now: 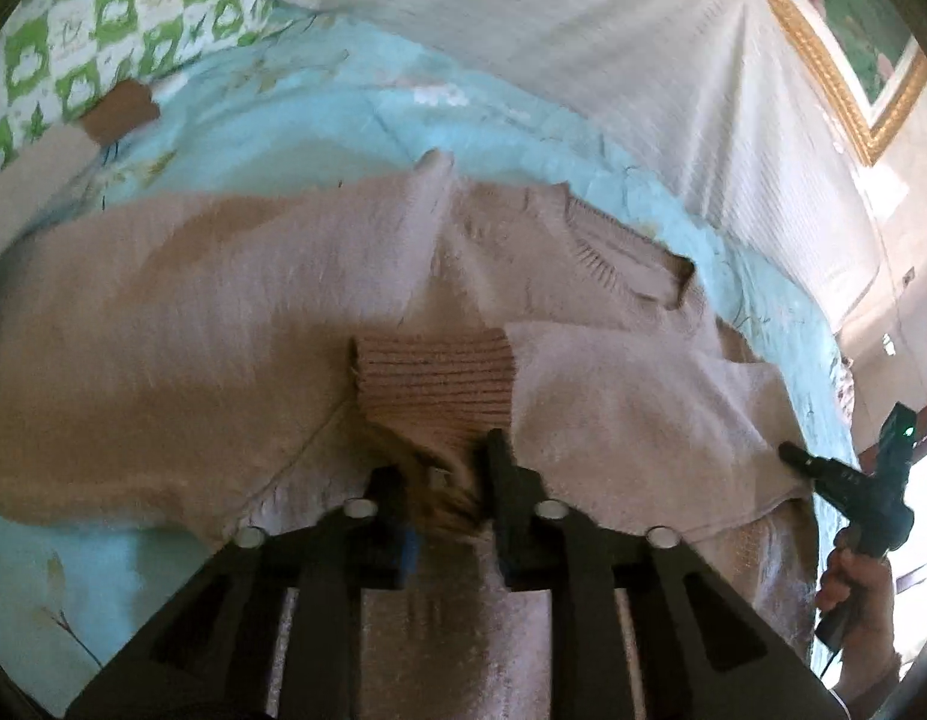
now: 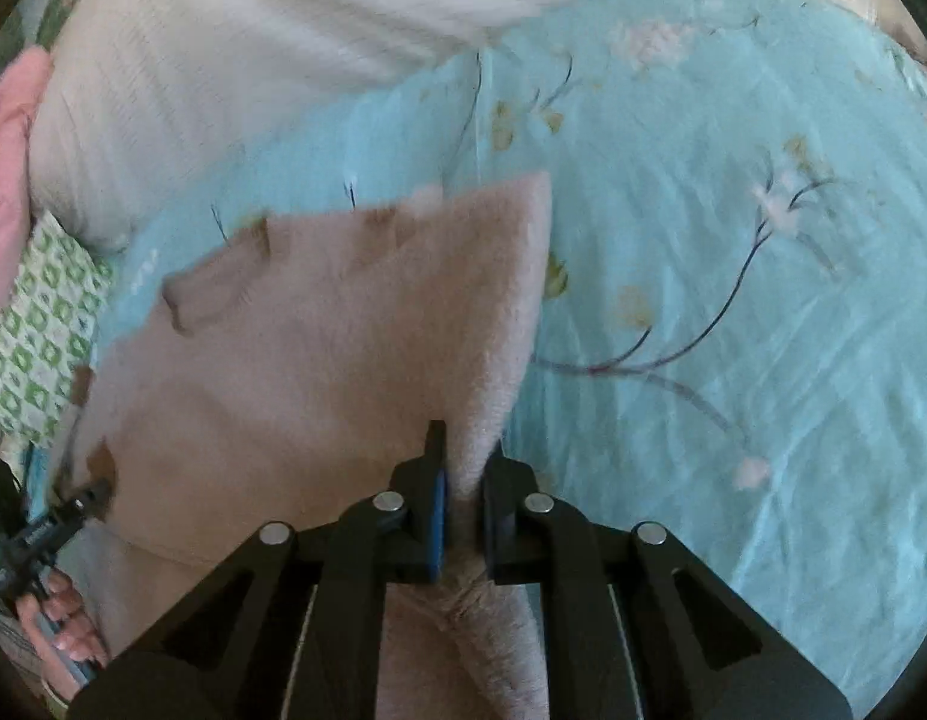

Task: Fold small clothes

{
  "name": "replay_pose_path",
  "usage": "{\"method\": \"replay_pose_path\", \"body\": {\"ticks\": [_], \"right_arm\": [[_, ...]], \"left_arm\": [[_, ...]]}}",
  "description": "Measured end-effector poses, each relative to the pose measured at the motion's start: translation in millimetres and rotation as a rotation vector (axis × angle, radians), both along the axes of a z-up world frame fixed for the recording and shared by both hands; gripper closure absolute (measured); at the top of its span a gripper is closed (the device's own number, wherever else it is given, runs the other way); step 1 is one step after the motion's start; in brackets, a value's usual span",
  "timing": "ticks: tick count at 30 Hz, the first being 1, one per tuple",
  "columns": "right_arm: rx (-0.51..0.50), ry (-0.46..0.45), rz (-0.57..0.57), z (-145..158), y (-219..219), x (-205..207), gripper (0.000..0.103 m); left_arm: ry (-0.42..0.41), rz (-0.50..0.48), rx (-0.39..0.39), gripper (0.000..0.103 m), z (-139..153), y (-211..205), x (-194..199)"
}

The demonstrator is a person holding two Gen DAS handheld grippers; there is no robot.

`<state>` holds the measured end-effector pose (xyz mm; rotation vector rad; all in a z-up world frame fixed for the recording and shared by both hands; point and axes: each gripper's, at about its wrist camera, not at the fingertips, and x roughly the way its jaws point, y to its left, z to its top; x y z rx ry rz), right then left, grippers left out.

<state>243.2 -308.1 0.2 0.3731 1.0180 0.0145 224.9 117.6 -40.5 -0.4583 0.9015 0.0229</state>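
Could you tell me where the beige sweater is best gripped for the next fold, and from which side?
Grip the beige sweater at its outer edges, coming in from the near side. The left gripper already pinches the ribbed cuff; the right gripper clamps the straight side edge, which probably folds cleanly.

Fuzzy knit sweater, smooth cotton bedsheet, matt plastic jaws

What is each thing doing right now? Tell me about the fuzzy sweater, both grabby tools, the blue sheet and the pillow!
Beige sweater: lying on the bed, partly folded, pinched at two spots.
Ribbed cuff: laid over the sweater's body, its end caught in the left jaws.
Left gripper: shut on the cuff.
Right gripper: shut on the sweater's edge.
Blue floral sheet: spread flat under the sweater, slightly wrinkled.
Green patterned pillow: lying beyond the sweater.
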Motion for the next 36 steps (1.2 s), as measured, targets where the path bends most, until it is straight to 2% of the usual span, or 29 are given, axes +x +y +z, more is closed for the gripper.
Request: {"method": "replay_pose_path", "body": {"ticks": [2, 5, 7, 9, 11, 13, 15, 16, 18, 20, 22, 23, 25, 27, 28, 31, 34, 36], "right_arm": [[-0.006, -0.023, -0.019, 6, -7, -4, 0.095], [-0.017, 0.005, -0.020, -4, -10, -3, 0.095], [-0.031, 0.018, -0.017, -12, -7, -3, 0.095], [-0.028, 0.013, -0.024, -10, -7, -4, 0.095], [-0.033, 0.015, -0.020, -8, -6, -5, 0.094], [-0.028, 0.022, -0.021, -5, -6, -6, 0.090], [-0.016, 0.016, -0.039, 3, -5, -12, 0.084], [-0.008, 0.003, -0.043, 7, -5, -17, 0.081], [0.002, -0.034, -0.038, 18, -1, -28, 0.058], [0.013, -0.068, -0.007, 26, 8, -39, 0.051], [0.035, -0.080, 0.035, 30, 19, -48, 0.051], [0.047, -0.081, 0.055, 30, 25, -51, 0.051], [0.066, -0.080, 0.089, 29, 39, -57, 0.051], [0.089, -0.073, 0.114, 27, 51, -62, 0.051], [0.100, -0.067, 0.126, 27, 56, -64, 0.051], [0.116, -0.059, 0.166, 25, 72, -66, 0.051], [0.129, -0.061, 0.203, 26, 84, -68, 0.051], [0.133, -0.061, 0.226, 26, 93, -70, 0.051]], "left_arm": [[0.003, -0.010, 0.007, 0.095, 2, -3, -2], [0.036, -0.015, 0.027, 0.096, -11, -4, -3], [0.034, -0.013, -0.005, 0.096, -15, 1, -7], [0.017, -0.007, -0.005, 0.096, -11, 4, -10], [0.021, -0.018, 0.034, 0.090, -9, 4, -11], [0.052, -0.034, 0.039, 0.087, -10, 7, -12], [0.048, -0.033, 0.037, 0.084, -6, 11, -20], [0.045, -0.026, 0.052, 0.078, -2, 14, -27], [0.034, -0.007, 0.074, 0.066, 6, 21, -40], [0.025, 0.011, 0.113, 0.049, 14, 29, -52], [0.016, 0.050, 0.169, 0.038, 24, 41, -60], [0.016, 0.067, 0.197, 0.034, 28, 47, -61], [0.019, 0.106, 0.259, 0.034, 39, 64, -59], [0.037, 0.148, 0.311, 0.026, 47, 80, -51], [0.059, 0.194, 0.367, 0.020, 51, 92, -44], [0.102, 0.277, 0.494, 0.019, 54, 123, -20], [0.182, 0.299, 0.558, 0.019, 43, 151, 14], [0.232, 0.292, 0.561, 0.019, 32, 167, 30]]}}
